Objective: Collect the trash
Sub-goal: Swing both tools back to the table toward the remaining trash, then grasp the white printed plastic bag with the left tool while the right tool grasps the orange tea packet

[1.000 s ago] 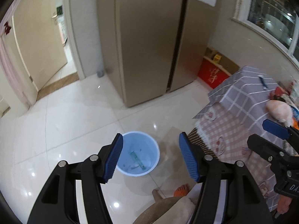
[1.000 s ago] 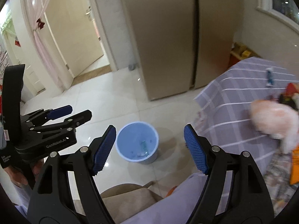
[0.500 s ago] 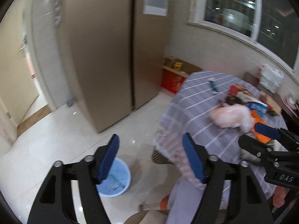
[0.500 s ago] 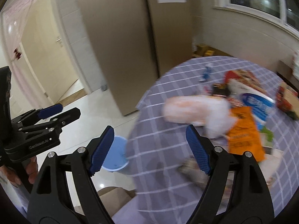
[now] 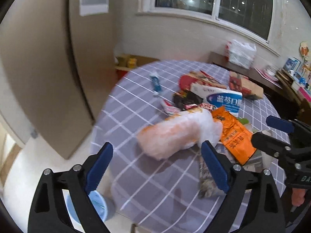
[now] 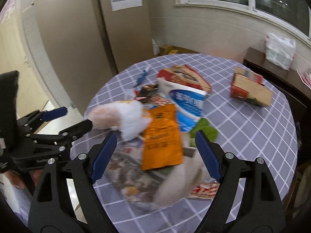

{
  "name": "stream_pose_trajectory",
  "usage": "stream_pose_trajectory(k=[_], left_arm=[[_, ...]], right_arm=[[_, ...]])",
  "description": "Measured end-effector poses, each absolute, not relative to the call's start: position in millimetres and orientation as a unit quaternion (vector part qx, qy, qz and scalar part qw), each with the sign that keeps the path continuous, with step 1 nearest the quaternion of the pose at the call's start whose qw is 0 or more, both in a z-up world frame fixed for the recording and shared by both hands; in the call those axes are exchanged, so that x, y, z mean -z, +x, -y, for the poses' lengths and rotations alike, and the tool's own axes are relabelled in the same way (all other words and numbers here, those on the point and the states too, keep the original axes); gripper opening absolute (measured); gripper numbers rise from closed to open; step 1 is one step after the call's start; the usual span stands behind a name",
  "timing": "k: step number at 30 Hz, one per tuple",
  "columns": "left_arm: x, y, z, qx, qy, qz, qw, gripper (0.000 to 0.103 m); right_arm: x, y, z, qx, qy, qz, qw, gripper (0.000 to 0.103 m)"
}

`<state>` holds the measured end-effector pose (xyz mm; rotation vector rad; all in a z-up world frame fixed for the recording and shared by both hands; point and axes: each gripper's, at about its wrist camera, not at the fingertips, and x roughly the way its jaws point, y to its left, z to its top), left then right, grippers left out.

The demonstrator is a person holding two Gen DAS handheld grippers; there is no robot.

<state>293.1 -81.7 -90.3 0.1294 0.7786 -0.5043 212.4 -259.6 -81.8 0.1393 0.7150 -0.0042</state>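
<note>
Hovering wide open and empty, left tongs (image 5: 156, 162) and right tongs (image 6: 156, 152) face the round grey-checked bench (image 6: 252, 120), littered with an orange foil packet (image 6: 162, 137).

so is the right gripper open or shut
Open. In its own view the right gripper has its blue fingers spread wide over the orange packet, with nothing held between them.
</note>
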Motion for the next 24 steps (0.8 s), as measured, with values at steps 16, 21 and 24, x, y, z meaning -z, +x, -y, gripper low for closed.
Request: stream_pose_trajectory(k=[16,21,24], left_arm=[[126.7,327.4,116.1,0.318,0.063,-0.413,0.851,0.079],[122.7,326.8,100.5,0.307,0.047,-0.418,0.854,0.048],[118.9,323.3,85.5,0.288,0.030,-0.416,0.862,0.045]], right_arm=[[103.7,226.8,283.8,0.017,0.070,-0.386,0.920,0.082],[103.5,232.1,278.5,0.016,0.060,-0.393,0.917,0.082],[100.9,238.3,272.4,0.012,0.046,-0.395,0.918,0.082]])
